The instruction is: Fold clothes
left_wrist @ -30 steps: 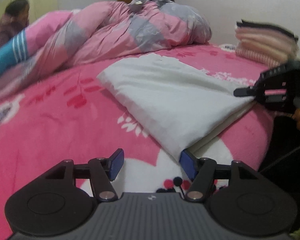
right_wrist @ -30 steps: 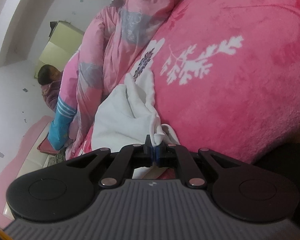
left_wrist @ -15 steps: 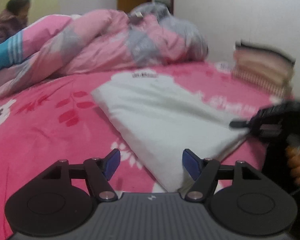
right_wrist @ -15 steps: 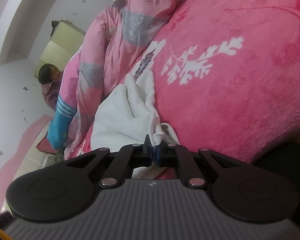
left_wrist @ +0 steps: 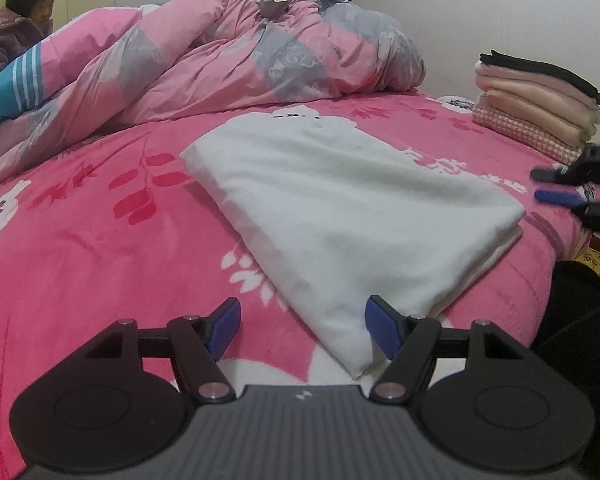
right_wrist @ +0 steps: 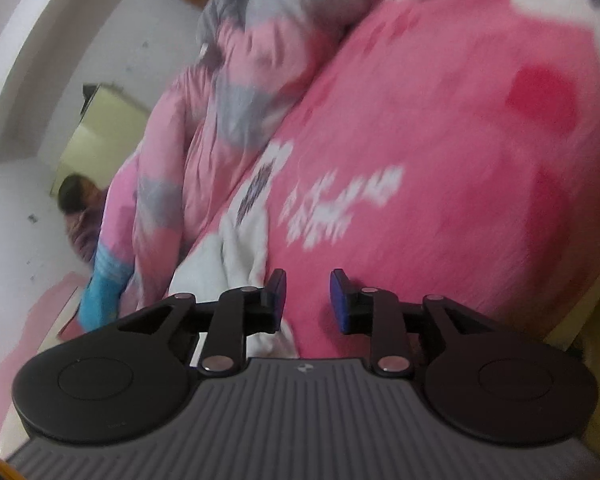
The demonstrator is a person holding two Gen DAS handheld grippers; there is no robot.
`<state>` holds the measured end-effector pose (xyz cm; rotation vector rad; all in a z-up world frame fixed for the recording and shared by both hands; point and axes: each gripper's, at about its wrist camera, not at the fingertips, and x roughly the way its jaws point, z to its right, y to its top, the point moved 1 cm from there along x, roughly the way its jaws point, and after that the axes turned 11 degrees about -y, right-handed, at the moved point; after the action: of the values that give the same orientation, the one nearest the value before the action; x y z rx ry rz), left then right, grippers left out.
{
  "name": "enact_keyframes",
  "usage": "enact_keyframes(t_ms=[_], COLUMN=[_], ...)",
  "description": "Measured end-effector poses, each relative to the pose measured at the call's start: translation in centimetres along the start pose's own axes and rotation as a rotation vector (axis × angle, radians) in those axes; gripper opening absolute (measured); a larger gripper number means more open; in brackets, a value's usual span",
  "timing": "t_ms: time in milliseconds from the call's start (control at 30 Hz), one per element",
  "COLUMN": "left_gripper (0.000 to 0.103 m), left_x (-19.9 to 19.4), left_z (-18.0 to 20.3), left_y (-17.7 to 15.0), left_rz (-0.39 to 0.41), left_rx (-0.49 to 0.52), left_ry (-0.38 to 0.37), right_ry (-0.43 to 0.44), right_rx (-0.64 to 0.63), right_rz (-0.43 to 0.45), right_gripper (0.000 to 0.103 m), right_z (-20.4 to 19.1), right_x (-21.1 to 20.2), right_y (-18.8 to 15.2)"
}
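Cloth: white folded cloth (left_wrist: 340, 208) – soft, light, limp; grip near corner.
Left gripper (left_wrist: 302, 326): wide open, empty.
Right gripper (right_wrist: 307, 300): opening – nothing between.

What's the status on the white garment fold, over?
Left gripper open, nothing held. Right gripper opening, nothing between its jaws. White garment folded flat on pink bedspread. Nothing in the way; folded stack well off to the side.
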<state>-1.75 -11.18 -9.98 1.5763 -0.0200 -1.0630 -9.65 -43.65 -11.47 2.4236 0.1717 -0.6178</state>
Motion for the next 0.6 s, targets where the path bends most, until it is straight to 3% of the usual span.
enact_keyframes(t_ms=[100,233,367,500,600], left_gripper=[0.07,0.07,0.067,0.067,0.061], left_x=[0.0,-0.1,-1.4,-2.8,-2.2], left_z=[0.1,0.3,-0.3,-0.9,-0.5], left_y=[0.0,0.0,0.4,1.5,2.6], left_rz=[-0.002,-0.001,0.047,0.124,0.158], left_rx=[0.0,0.01,-0.017,-0.04,0.001], left_ry=[0.005,0.012,0.022,0.022,-0.013], right_ry=[0.068,0.13,0.05,0.002,-0.011], right_rx=[-0.141,-0.323,-0.431,-0.488,-0.513], right_rz=[0.03,-0.03,-0.132,-0.159,-0.168], right_gripper=[0.024,0.024,0.023,0.02,0.02], right_z=[-2.8,-6.4,-7.3,-7.4,-7.7], right_x=[-0.9,0.9,4.4,5.4,5.2], right_y=[-0.2,-1.6,-3.2,-4.3,-4.5])
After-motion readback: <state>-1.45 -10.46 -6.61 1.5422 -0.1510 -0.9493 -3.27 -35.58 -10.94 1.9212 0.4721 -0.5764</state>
